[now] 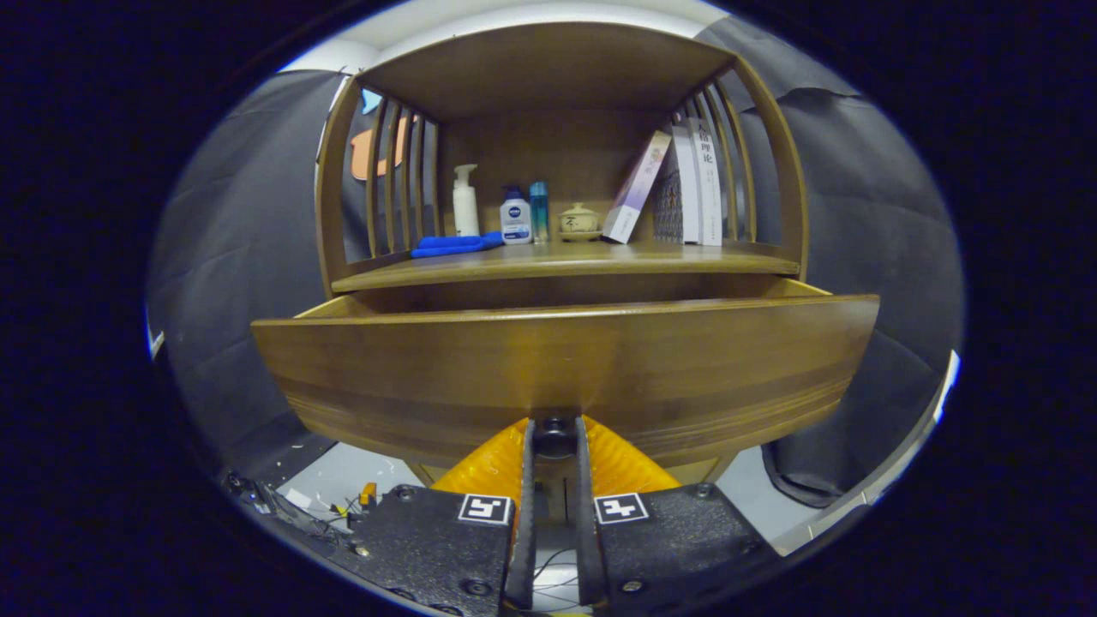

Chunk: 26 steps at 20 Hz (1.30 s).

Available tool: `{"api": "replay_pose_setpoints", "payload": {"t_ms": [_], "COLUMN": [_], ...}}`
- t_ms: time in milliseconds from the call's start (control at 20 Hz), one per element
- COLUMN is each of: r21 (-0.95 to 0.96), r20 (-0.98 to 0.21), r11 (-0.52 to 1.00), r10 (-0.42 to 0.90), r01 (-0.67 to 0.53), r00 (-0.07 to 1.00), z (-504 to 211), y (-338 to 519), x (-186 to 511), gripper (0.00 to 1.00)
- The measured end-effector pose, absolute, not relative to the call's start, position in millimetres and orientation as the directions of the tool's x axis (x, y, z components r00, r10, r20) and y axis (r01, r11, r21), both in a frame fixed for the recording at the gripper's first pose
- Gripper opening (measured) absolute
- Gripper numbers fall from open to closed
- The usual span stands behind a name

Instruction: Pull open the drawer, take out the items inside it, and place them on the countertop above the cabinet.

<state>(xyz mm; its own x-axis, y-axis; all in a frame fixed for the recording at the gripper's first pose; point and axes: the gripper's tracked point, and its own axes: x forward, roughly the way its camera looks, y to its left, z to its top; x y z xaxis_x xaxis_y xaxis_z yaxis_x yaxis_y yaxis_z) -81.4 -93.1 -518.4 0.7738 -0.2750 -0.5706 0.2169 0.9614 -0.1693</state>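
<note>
Clamped nearly closed, my claw (555, 437) grips the dark knob (554, 426) of the wooden drawer (566, 368), which stands pulled out below the tabletop (566, 260) carrying bottles (516, 217) and books (694, 184).

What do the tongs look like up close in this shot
The tongs have two slim parallel fingers rising from two black, speckled plates fastened with round screws. Each plate carries a square black-and-white marker. Ribbed translucent amber pieces flare out beside the fingers, and thin wires show underneath.
</note>
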Motion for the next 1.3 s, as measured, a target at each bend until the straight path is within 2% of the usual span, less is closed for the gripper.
{"api": "replay_pose_setpoints", "payload": {"t_ms": [600,850,1050,1200,1300], "r21": [-0.177,-0.186,-0.183,-0.170,-0.133], "r20": [-0.578,-0.620,-0.635,-0.640,-0.651], "r11": [0.967,0.966,0.962,0.969,0.975], "r10": [-0.252,-0.258,-0.272,-0.248,-0.222], "r01": [0.182,0.180,0.202,0.182,0.179], "r00": [0.776,0.741,0.723,0.727,0.726], "z": [-514,-514,-499,-478,-461], "y": [-79,-76,-73,-64,-54], "x": [-125,-131,-134,-132,-126], "gripper": [0.22,0.23,0.32,0.35,0.42]}}
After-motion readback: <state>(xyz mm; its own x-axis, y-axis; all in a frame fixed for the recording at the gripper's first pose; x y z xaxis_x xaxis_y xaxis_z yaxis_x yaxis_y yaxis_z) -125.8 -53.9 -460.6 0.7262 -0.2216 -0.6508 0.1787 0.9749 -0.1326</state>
